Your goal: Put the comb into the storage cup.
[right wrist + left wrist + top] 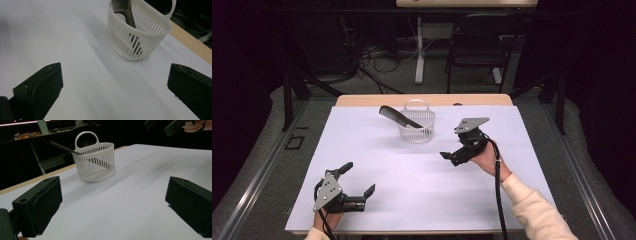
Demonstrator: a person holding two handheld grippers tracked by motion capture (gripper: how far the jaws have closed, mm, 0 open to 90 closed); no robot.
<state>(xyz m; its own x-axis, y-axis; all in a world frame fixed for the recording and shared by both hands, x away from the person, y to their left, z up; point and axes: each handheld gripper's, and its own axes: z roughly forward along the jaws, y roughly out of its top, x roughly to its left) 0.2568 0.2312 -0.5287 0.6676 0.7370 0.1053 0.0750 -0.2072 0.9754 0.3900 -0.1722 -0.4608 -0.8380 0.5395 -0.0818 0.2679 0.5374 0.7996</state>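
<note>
A white slatted basket (417, 126) with a loop handle stands at the back middle of the white table (422, 185). A dark comb (396, 116) leans in it, its toothed end sticking out over the rim to the left. Near the front left corner my left gripper (359, 178) rests open, jaws spread wide and empty. My right gripper (456, 150) hangs open to the right of the basket, a little above the table. In the left gripper view the basket (96, 163) and comb (63, 147) lie ahead. The right gripper view has the basket (137, 32) and comb (126, 12) close ahead.
A wooden strip (362, 100) edges the table's far side. Beyond it are a dark chair (477, 50), a white table leg (419, 50) and floor cables. The other gripper (172, 126) and hand appear at the top right of the left gripper view.
</note>
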